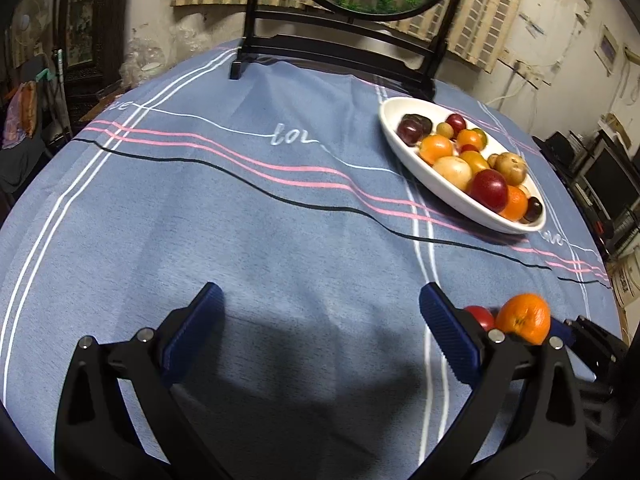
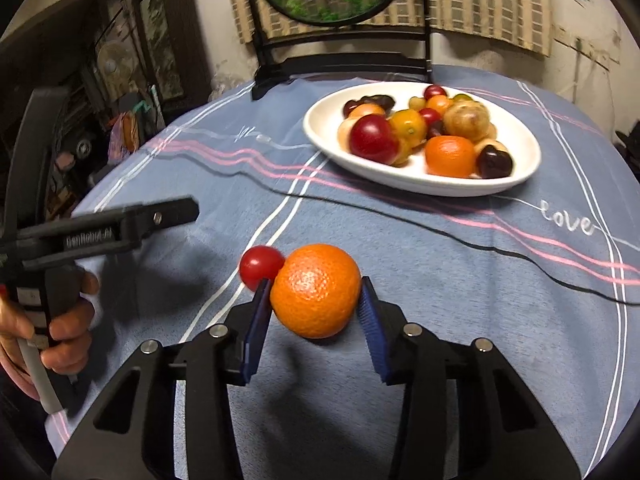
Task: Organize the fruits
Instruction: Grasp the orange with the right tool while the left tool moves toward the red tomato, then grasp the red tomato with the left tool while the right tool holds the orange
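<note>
Between the blue pads of the right tool (image 2: 316,300) an orange (image 2: 316,291) is sitting, with the pads closing in on its two sides; the left pad is touching the peel, the right pad looks to be at the skin, though blur is making contact hard to confirm. Just beyond the left pad a small red fruit (image 2: 261,266) is resting against the orange on the tabletop (image 2: 460,300). Farther ahead and to the right, a white oval dish (image 2: 320,128) is already holding most of the fruit: oranges, red and dark plums, pale round ones. Judging by that, the sorting is nearly finished, with these two loose pieces remaining. Off to the left, the left tool (image 1: 320,316) is hovering wide and empty over bare cloth, a hand (image 2: 60,332) gripping its handle. Nothing is blocking the path to the dish, though the red fruit may roll once the orange is lifted.
</note>
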Available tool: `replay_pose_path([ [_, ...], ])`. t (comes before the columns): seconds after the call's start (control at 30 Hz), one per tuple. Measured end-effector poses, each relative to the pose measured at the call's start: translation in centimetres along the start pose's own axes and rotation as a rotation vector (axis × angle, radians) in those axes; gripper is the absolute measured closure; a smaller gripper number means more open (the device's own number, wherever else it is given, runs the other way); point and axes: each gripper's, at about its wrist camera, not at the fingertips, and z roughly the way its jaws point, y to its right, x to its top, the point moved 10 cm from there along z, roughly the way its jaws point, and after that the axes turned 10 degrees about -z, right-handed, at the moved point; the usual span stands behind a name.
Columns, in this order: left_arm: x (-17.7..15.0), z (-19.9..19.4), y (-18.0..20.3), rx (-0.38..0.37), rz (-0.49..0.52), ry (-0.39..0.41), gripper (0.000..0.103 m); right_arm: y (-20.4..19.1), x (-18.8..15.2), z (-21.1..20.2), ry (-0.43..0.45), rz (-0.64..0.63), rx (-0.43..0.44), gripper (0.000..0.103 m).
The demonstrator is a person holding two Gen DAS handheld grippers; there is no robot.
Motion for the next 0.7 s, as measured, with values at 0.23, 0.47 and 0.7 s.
replay_pose_path([
  [0.23,-2.7,-1.8,6.3,-0.147,0.294,0.032,0.003,3.5,0.8,-2.7,0.077,0.146,-0.018,0.059],
  [0.47,-5.2,-2.4,10.1,-0.230,0.467,0.023,0.021,4.6,0.8,-3.9,0.106,0.198,-0.024,0.059],
  [0.7,-5.9,0.1,10.4,-0.210,0.454,-0.069,0.053,4.5,0.9,-4.1,0.109,0.197,-0.019,0.059],
])
